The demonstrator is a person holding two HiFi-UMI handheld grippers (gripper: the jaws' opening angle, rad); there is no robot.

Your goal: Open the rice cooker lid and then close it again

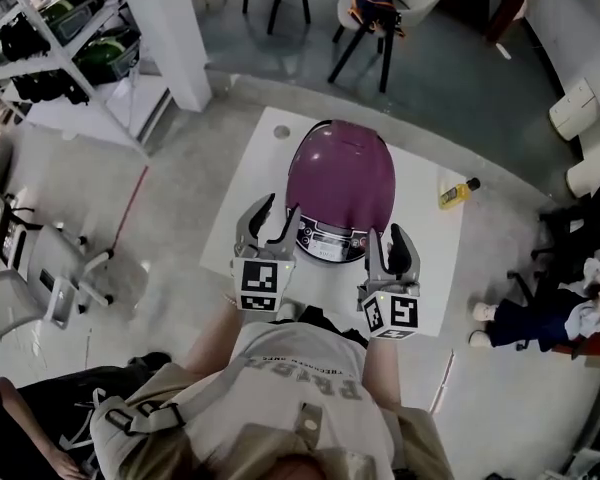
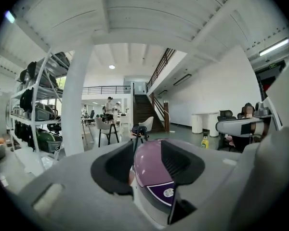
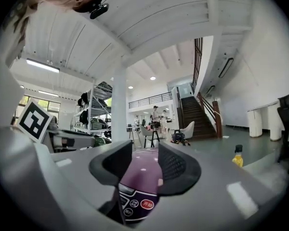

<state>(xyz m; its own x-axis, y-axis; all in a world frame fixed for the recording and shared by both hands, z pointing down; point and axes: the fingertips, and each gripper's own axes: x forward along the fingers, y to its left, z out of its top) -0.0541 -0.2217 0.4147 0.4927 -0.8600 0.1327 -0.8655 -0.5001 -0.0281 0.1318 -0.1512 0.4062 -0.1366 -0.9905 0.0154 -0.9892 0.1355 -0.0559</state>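
We stand at the near edge of a white rectangular table (image 1: 425, 268) on a grey concrete floor (image 1: 180, 168). Far left of it rises a square white column (image 1: 175, 33), with metal shelving full of bags (image 1: 70, 48) beside it. A grey office chair (image 1: 40, 268) stands on the left, and a white chair with dark legs (image 1: 375, 13) stands well beyond the table.

The purple domed rice cooker (image 1: 340, 183) sits in the middle of the table, toward our side, with its lid down on the body. Its dark control panel (image 1: 330, 238) faces us.

We hold both grippers up on the near side of the cooker, and neither touches it. The left gripper (image 1: 278, 213) is near the cooker's near-left side. Its jaws stand partly apart with nothing clamped, and its own view shows the cooker (image 2: 151, 170) through the gap, beyond the pads. The right gripper (image 1: 388, 236) is just near-right of the control panel. Its jaws are likewise parted and empty, and its view shows the panel's round buttons (image 3: 139, 203) framed between them.

A small yellow bottle with a dark cap (image 1: 458, 194) lies near the table's right edge, well apart from the cooker. From the gripper views we see it far to the right (image 2: 205, 141) (image 3: 237, 156).
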